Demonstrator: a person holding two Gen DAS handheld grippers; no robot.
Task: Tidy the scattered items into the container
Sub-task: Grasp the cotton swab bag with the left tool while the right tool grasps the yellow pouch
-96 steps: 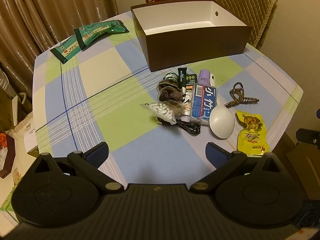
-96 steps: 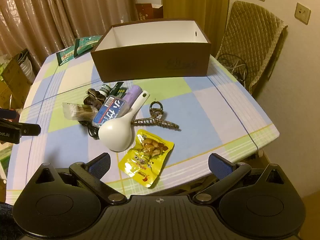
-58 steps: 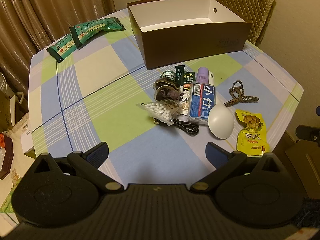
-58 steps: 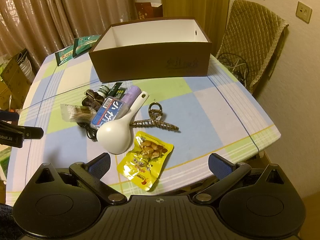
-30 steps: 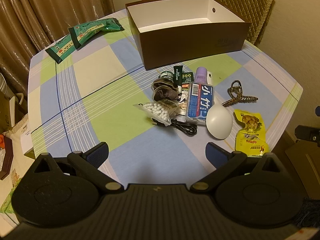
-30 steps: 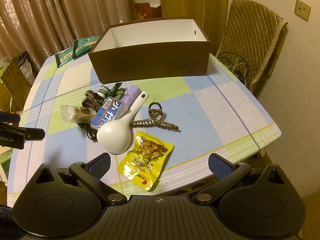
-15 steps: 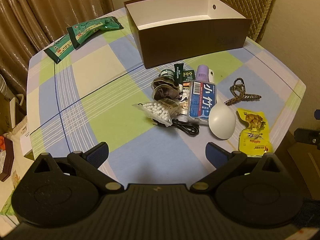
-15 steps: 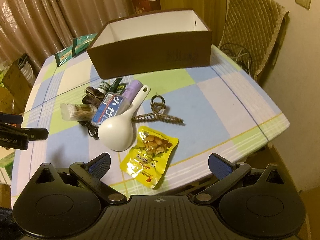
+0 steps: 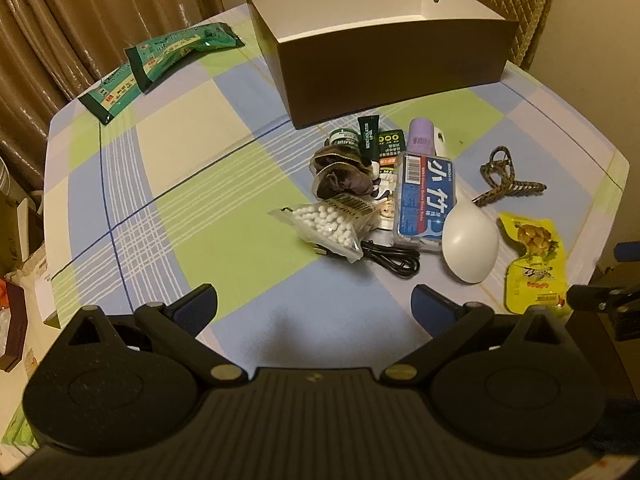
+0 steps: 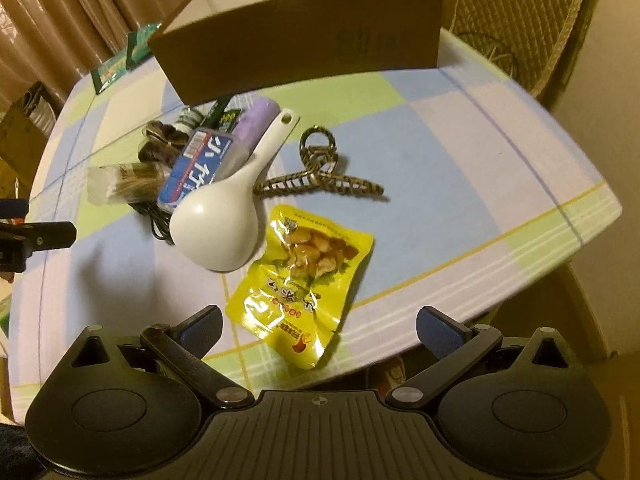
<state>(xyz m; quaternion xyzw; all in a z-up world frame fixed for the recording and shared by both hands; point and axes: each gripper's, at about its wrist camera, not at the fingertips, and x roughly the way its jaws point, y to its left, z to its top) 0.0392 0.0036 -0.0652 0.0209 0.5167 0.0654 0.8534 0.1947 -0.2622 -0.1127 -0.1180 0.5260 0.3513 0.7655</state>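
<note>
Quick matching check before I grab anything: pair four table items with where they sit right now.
Items:
1. white spoon
2. yellow snack pouch
3. hair claw
4. green packets

Places:
A. nearest the right gripper
B. far corner by the curtain
C. bowl beside the pouch, handle toward the brown box
D. right of the spoon handle

Pairs: 1-C, 2-A, 3-D, 4-B

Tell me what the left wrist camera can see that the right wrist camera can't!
Only the left wrist view shows the box's white inside, the beads in the clear bag and the black cable's plug.

Only the right wrist view shows the whole rice spoon with its handle, plus the table's right edge.

Both show the yellow snack pouch, the hair claw clip, the blue and white pack, the purple bottle and the green packets. Both grippers are open and hold nothing.
</note>
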